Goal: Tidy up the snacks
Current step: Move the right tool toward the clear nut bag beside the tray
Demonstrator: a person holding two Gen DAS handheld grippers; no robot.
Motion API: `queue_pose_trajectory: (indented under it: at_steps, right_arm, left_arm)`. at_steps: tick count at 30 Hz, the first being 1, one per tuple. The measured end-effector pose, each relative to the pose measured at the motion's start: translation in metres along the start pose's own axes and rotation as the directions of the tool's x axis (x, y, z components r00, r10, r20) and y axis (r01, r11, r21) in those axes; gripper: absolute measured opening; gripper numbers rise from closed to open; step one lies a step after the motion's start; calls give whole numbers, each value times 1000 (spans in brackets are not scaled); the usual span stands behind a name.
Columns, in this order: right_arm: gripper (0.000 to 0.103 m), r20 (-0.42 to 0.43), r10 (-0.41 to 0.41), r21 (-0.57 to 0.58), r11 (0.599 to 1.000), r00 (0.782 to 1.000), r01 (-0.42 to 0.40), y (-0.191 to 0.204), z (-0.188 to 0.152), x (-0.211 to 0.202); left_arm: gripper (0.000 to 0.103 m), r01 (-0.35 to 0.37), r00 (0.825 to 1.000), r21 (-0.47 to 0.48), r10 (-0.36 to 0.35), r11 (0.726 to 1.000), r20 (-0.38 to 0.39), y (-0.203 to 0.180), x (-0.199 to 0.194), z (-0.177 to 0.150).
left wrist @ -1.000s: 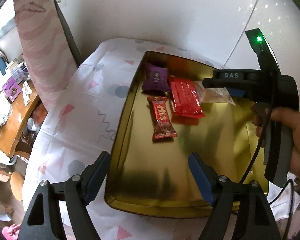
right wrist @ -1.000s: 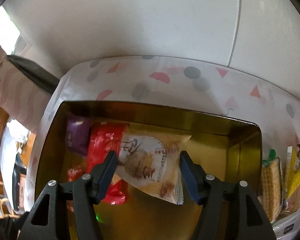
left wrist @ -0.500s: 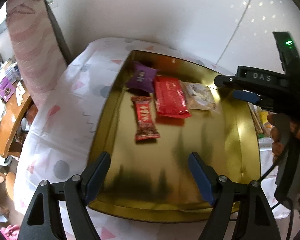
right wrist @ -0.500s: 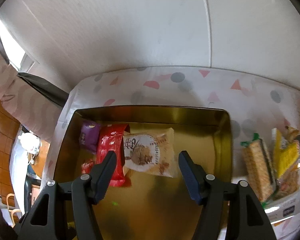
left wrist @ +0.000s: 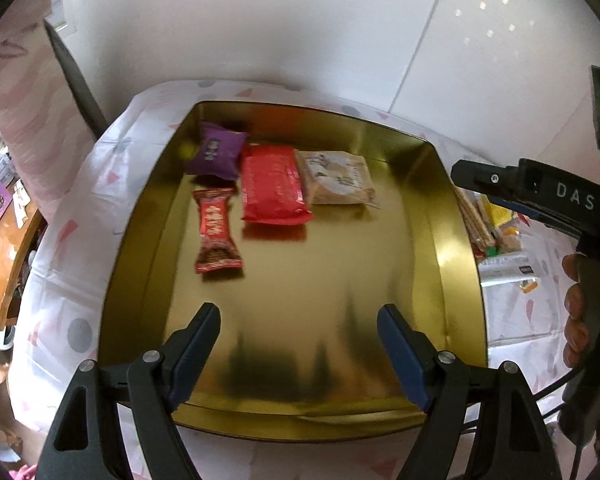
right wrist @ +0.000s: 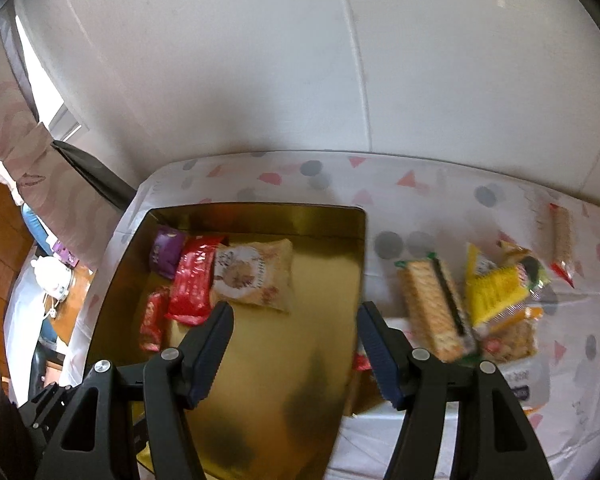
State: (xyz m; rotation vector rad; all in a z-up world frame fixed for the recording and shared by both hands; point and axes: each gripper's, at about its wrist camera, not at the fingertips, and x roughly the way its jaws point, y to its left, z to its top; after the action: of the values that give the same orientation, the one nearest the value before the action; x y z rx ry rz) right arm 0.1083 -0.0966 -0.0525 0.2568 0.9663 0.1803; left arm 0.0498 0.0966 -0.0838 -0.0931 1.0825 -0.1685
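Right wrist: snack pile (right wrist: 480,304) beside gold tray (right wrist: 360,264), jaws apart.

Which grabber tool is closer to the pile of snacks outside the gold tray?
The right tool. It hangs open at the gold tray's right edge, right beside the snack pile. The left tool sits open over the tray's near end, further away.

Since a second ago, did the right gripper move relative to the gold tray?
Yes. The right gripper has released the beige cookie packet, pulled back and swung right; its open jaws now straddle the gold tray's right wall.
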Motion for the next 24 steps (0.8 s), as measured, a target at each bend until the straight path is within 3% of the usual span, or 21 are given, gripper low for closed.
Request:
queue_pose_trajectory:
  at_steps: [10,18,21,24]
  right_arm:
    - [65,26,-29,95,995,999,26,-51,-23,-26]
    - [65,-33,-130,242,961,991,134,-132,-31,-13]
    - [61,-75,-156,220,961,985,169,-143,-35,-6]
    - [59,-85,-175,126,975,981,185,-134,-43,-9]
  left_arm:
    - [82,-5,1000,47,5,999,1,-28,-4,-7]
    - [82,-20,1000,65,20,998,7,-38,-8,-11]
    - [82,-28,1000,69,28,997,7,-41,-9,-13]
    - [82,-33,999,68,33,997,3,-44,-8,-14]
